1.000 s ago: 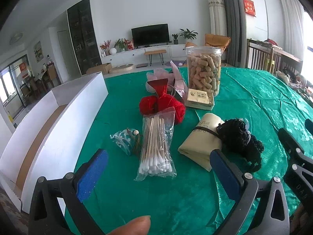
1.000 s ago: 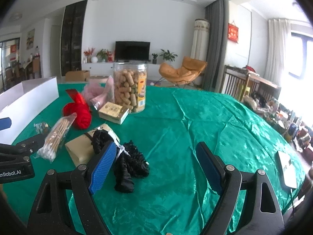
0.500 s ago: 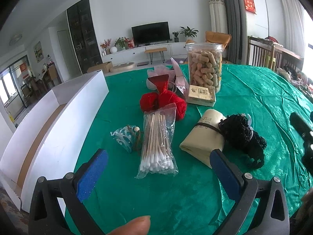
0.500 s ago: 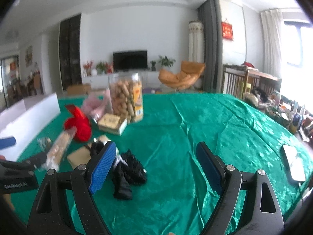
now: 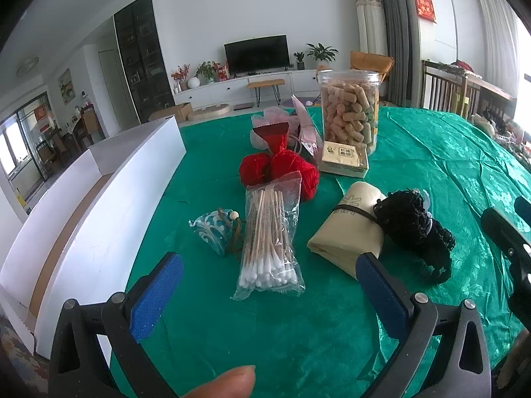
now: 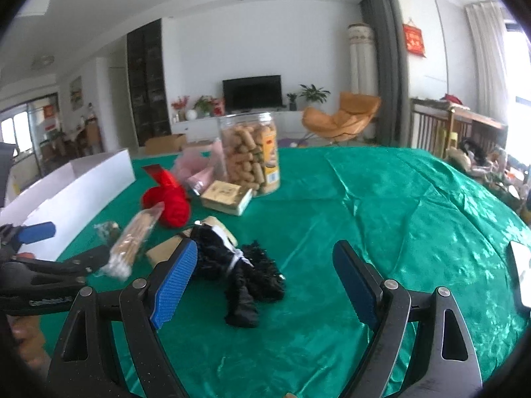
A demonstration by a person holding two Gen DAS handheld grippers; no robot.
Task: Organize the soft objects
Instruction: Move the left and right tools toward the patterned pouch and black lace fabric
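Note:
On the green cloth lie a bag of cotton swabs, a red yarn bundle, a small blue patterned pouch, a beige folded cloth and a black lacy bundle. My left gripper is open and empty, just short of the swab bag. My right gripper is open and empty above the black lacy bundle. The right wrist view also shows the red yarn bundle, the swab bag and the left gripper's blue fingertip.
A long white open box runs along the table's left edge. A clear jar of snacks, a small tan carton and pink wrapping stand behind the soft things. A white flat object lies at the far right.
The left wrist view has hardly shifted. My right gripper has tilted and drifted so the black bundle sits more between its fingers. Both stay open.

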